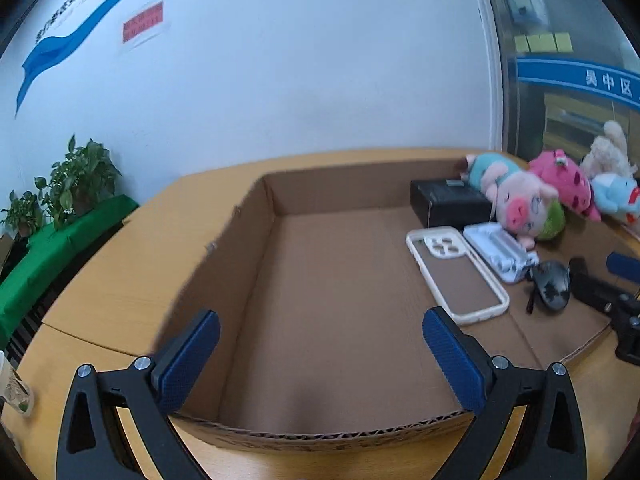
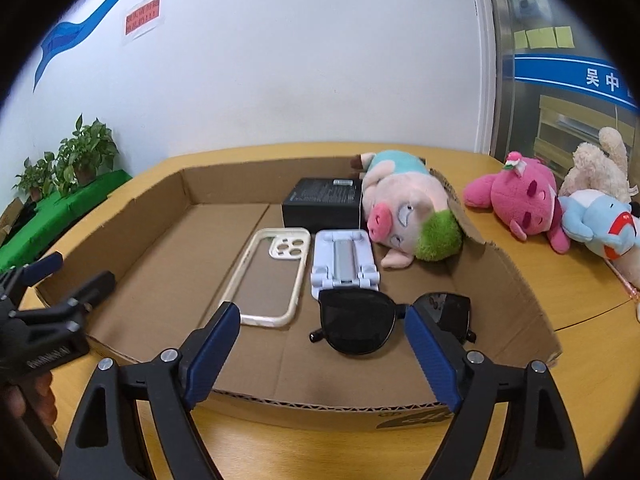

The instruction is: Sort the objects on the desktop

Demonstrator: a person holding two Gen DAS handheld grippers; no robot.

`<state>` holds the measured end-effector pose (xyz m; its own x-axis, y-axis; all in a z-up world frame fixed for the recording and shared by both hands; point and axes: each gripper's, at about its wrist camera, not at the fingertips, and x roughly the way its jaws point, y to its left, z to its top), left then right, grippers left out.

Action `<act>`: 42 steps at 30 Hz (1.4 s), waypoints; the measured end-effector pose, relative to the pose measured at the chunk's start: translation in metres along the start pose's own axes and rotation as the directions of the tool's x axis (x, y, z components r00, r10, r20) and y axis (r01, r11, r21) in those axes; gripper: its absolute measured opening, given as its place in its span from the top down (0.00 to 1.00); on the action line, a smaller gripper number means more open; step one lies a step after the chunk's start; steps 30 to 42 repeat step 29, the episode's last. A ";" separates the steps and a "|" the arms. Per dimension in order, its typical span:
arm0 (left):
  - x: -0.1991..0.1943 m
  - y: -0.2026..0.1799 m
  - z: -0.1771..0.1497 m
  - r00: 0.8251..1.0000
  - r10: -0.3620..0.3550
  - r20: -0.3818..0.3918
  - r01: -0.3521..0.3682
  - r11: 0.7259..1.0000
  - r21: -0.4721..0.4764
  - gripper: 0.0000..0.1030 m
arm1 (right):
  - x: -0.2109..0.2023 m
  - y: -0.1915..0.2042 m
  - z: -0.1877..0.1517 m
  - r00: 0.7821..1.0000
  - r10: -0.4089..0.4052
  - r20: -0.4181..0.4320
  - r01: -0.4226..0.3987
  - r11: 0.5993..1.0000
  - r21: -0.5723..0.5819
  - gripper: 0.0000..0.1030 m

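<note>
A shallow cardboard tray (image 2: 516, 280) lies on the wooden table (image 2: 568, 300). In it are a black box (image 2: 320, 200), a pig plush (image 2: 404, 212), a clear phone case (image 2: 268, 280), a white phone stand (image 2: 344, 264) and black sunglasses (image 2: 360, 324). My right gripper (image 2: 320, 344) is open, its fingers either side of the sunglasses' left lens, just above them. My left gripper (image 1: 320, 352) is open and empty over the tray's bare left part (image 1: 320, 280); it also shows at the left edge of the right wrist view (image 2: 60, 280).
Outside the tray at the right lie a pink plush (image 2: 516, 196), a cream plush (image 2: 596, 164) and a light blue plush (image 2: 596, 224). Potted plants (image 2: 72, 156) on a green-covered bench stand far left. A white wall is behind; a glass partition is at the right.
</note>
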<state>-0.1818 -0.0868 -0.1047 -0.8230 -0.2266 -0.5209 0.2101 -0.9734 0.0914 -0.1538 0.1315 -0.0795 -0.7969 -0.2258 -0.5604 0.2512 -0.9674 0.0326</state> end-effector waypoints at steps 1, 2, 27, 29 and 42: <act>0.001 0.003 -0.003 1.000 -0.017 0.011 0.018 0.999 -0.038 0.00 | 0.002 0.000 -0.002 1.000 -0.002 0.001 0.002 1.000 -0.003 0.18; 0.002 0.003 -0.004 1.000 -0.002 0.022 0.003 0.999 -0.045 0.00 | 0.004 0.000 -0.005 1.000 -0.006 0.002 0.006 1.000 -0.007 0.18; 0.009 0.004 -0.003 1.000 0.015 0.028 -0.014 0.999 -0.047 0.00 | 0.005 -0.004 -0.015 0.995 -0.007 0.096 0.009 1.000 -0.020 0.00; 0.010 0.004 -0.002 1.000 0.014 0.028 -0.013 0.999 -0.047 0.00 | 0.005 -0.004 -0.015 0.995 -0.007 0.096 0.009 1.000 -0.020 0.00; 0.010 0.004 -0.002 1.000 0.014 0.028 -0.013 0.999 -0.047 0.00 | 0.005 -0.004 -0.015 0.995 -0.007 0.096 0.009 1.000 -0.020 0.00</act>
